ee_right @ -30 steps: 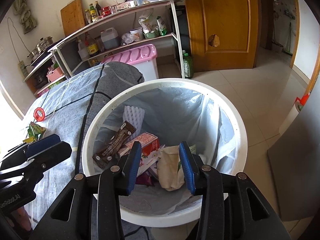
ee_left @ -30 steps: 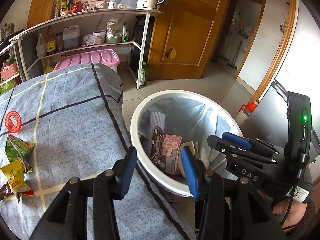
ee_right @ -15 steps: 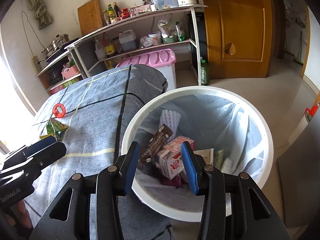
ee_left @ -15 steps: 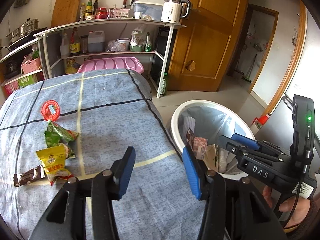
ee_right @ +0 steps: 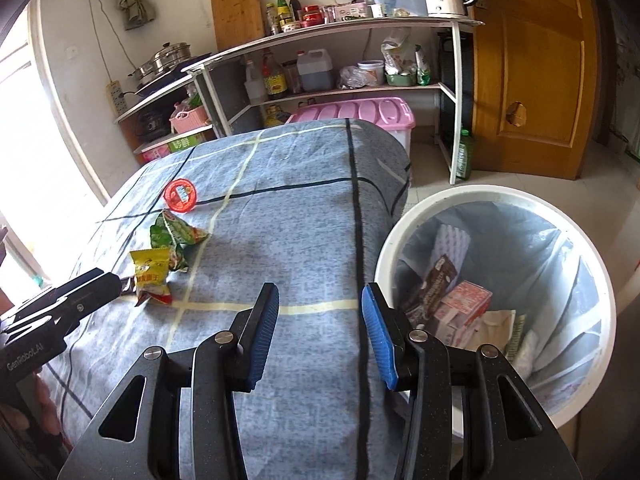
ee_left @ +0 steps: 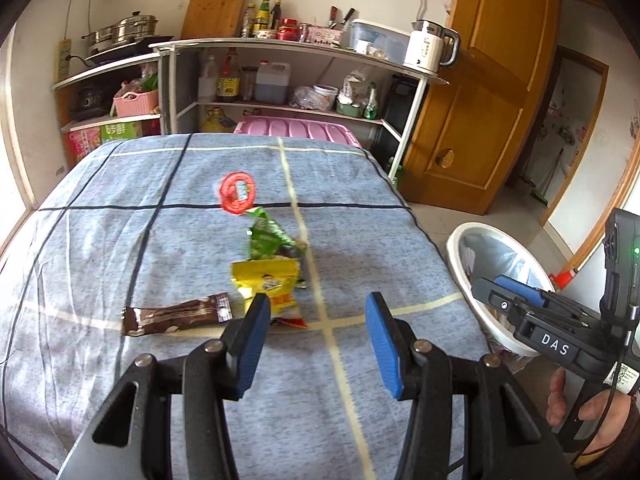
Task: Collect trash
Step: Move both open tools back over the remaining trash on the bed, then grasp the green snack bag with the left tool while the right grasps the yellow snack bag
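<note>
Bedspread [ee_left: 360, 420] (blue): yellow wrapper [ee_left: 267, 282].

Left gripper [ee_left: 316, 334] hangs tilted downward, blue pads parted, nothing between them. Right gripper [ee_right: 320, 330] alongside, same downward tilt, jaws apart and empty, a hand [ee_left: 588, 404] gripping its handle.

A matt, woven blue checked cloth [ee_left: 160, 248] covers the counter. On it lie glossy crinkled foil wrappers: brown [ee_left: 176, 315], yellow [ee_left: 269, 285], green [ee_left: 267, 237]. The red lid [ee_left: 237, 191] looks like shiny plastic. The white bin [ee_right: 600, 312] is smooth plastic, lined with a thin translucent bag. Behind stands a varnished wooden door [ee_left: 480, 92].
</note>
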Tool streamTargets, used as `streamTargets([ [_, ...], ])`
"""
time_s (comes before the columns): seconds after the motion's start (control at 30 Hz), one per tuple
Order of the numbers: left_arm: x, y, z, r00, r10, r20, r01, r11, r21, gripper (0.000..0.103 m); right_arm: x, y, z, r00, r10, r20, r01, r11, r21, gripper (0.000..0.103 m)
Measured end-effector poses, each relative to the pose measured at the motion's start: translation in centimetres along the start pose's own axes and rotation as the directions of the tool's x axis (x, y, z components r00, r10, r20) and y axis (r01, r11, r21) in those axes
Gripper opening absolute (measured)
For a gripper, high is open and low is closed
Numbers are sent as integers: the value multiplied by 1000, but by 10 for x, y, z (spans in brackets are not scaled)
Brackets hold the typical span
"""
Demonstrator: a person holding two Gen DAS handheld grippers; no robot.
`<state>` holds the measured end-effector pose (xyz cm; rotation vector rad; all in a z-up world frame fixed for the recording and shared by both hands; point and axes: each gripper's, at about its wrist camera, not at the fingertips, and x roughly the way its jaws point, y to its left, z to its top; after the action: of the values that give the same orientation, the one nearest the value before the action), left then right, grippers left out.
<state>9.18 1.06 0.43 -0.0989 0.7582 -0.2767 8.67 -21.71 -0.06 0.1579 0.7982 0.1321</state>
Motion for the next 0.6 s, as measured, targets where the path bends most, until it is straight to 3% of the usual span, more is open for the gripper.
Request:
streamTargets([
  [0.33, -4, 67, -13, 995, 92, -27, -94, 993, -74, 53, 23, 54, 0, 997, 69, -47, -72, 995, -76, 45],
  [0.6, 1, 103, -19, 993, 106, -52, -112, 986, -121, 55, 43, 94, 3, 985, 148, -84, -159, 979, -131, 50],
])
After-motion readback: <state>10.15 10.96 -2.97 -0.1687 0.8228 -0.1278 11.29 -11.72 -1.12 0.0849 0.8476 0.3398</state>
